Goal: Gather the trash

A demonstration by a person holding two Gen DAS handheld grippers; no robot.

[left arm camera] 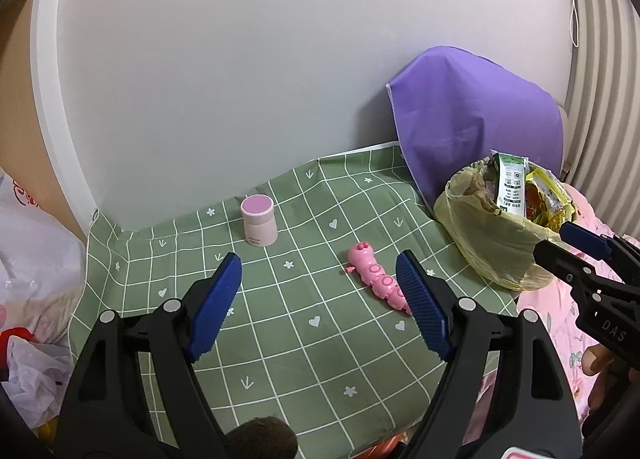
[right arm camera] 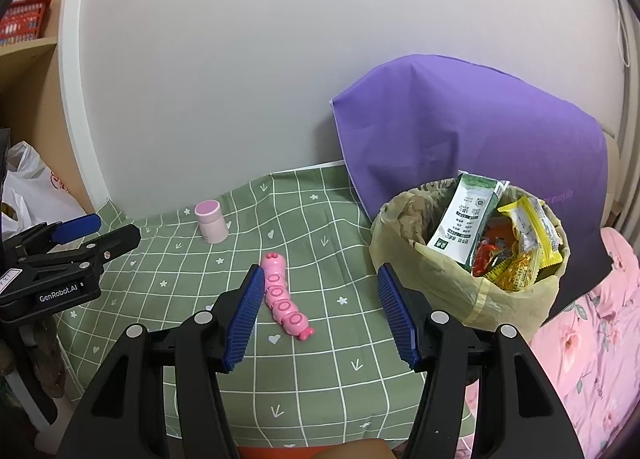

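Looking in our yellow trash bag (right arm camera: 440, 283), we see 1 green-white packet (right arm camera: 466, 219) and yellow wrappers (right arm camera: 528, 235); both jaws open, empty.

On my left tool (right arm camera: 76, 237), seen from the right wrist view, I read "GenRobot.AI" in white on the black body. On my right tool (left arm camera: 576, 243), seen from the left wrist view, I make out the letters "DAS". The green-and-white packet (right arm camera: 464, 219) shows "120"; its other print is too small for me to read.

Toy (right arm camera: 285, 295) lies between jar (right arm camera: 211, 221) and trash bag (right arm camera: 440, 279)
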